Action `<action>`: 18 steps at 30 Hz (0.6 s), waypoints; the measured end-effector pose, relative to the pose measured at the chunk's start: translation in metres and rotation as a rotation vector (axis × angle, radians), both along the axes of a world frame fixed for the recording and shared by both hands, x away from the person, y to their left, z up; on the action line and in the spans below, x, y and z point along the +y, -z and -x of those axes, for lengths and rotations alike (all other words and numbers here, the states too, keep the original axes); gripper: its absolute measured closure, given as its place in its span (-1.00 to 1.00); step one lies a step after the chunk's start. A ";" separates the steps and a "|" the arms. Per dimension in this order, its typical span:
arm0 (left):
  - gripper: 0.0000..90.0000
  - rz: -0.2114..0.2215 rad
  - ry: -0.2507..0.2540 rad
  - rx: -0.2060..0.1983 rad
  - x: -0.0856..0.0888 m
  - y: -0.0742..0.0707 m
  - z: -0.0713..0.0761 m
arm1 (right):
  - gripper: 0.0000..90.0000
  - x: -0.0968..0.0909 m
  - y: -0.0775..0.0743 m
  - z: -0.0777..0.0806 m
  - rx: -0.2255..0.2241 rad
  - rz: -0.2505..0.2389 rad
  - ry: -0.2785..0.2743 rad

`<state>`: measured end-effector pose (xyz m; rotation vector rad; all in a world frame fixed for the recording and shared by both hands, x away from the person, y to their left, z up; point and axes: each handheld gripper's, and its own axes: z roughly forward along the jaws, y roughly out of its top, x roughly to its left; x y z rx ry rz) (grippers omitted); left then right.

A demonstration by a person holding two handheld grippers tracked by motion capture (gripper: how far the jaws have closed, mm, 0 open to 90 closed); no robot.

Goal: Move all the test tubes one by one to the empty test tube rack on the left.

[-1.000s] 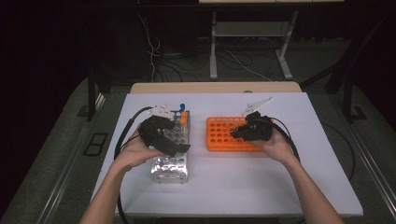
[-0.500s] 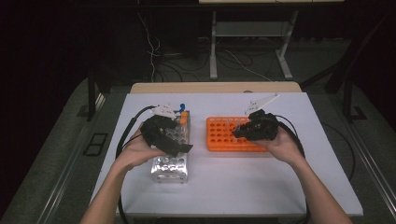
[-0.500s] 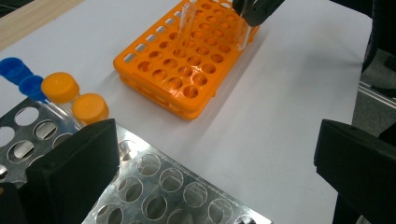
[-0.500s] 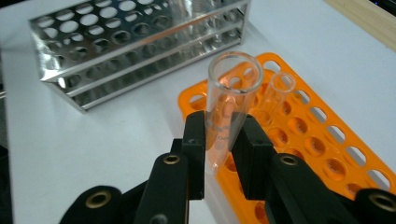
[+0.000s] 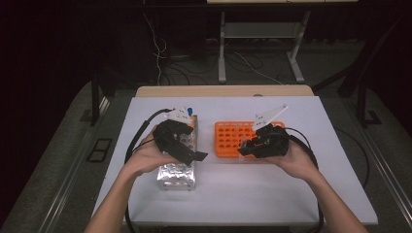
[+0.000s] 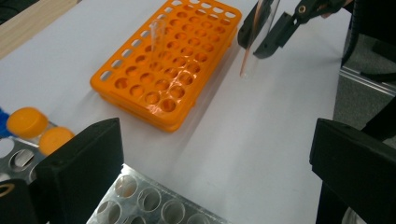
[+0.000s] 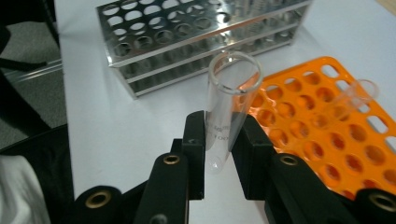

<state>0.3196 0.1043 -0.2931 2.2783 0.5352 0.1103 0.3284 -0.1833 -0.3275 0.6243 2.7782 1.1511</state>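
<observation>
Two racks are sitting side by side: the metal rack under the left gripper, whose jaws are gaping wide and empty, and the orange rack, likely the destination. Beside it, the right gripper is clamping a glass test tube upright between its pads, hovering near the orange rack's edge.

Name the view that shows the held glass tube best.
The right gripper view: the glass tube stands close up, clamped between the right gripper fingers. The left gripper view shows it farther off, partly cropped; the high view, barely.
</observation>
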 end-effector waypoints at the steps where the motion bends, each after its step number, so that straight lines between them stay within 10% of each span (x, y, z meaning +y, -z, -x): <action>1: -0.97 0.001 0.004 0.003 -0.002 -0.001 0.001 | 0.66 0.002 0.000 0.002 0.001 0.001 -0.007; 18: -0.83 -0.056 0.118 0.005 -0.027 -0.005 0.008 | 0.66 0.033 0.008 0.017 0.024 0.044 -0.114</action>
